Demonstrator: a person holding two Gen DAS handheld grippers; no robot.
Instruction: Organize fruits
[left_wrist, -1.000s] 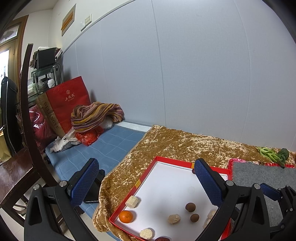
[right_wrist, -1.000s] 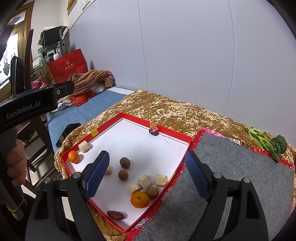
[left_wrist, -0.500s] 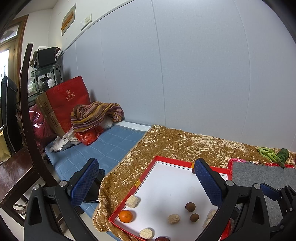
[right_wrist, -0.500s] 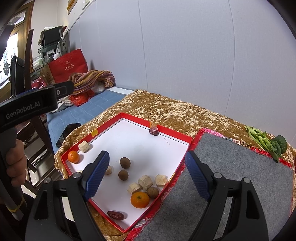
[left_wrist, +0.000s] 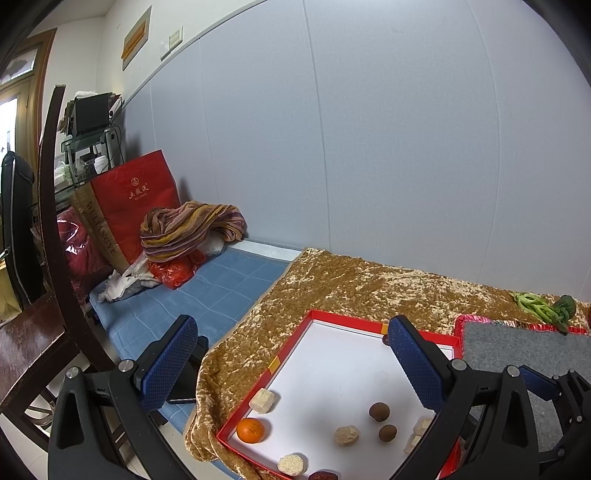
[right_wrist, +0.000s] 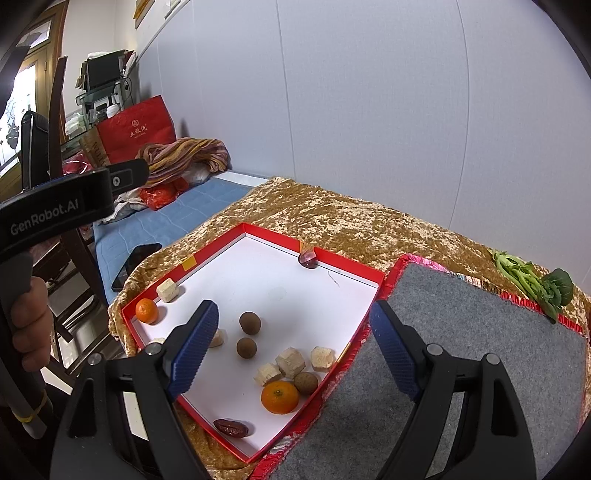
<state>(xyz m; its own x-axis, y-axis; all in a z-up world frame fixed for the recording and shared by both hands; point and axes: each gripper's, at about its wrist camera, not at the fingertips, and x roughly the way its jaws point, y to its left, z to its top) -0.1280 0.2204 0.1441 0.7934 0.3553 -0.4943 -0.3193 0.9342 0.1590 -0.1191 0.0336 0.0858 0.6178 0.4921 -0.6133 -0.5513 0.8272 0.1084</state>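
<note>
A red-rimmed white tray (right_wrist: 347, 264) (left_wrist: 332, 315) lies on a gold cloth. In it are two small oranges (right_wrist: 279, 397) (right_wrist: 146, 310), two brown longans (right_wrist: 250, 322) (right_wrist: 246, 347), a third round brown fruit (right_wrist: 306, 382), two dark red dates (right_wrist: 231, 427) (right_wrist: 307, 259) and several beige cubes (right_wrist: 290, 363). My right gripper (right_wrist: 291, 350) hangs open above the tray's near right part, holding nothing. My left gripper (left_wrist: 291, 363) is open too, above the tray's left edge, where an orange (left_wrist: 250, 429) and longans (left_wrist: 379, 411) show. The left gripper's body (right_wrist: 55, 210) and the hand holding it appear in the right wrist view.
A grey felt mat (right_wrist: 472, 339) with red trim lies right of the tray; a green leafy vegetable (right_wrist: 532, 282) rests at its far edge. A blue mattress (left_wrist: 207, 291) with a phone (right_wrist: 135, 264), striped cloth (left_wrist: 192, 229) and red bag (left_wrist: 133, 199) is to the left. A wooden chair (left_wrist: 48, 236) stands nearby.
</note>
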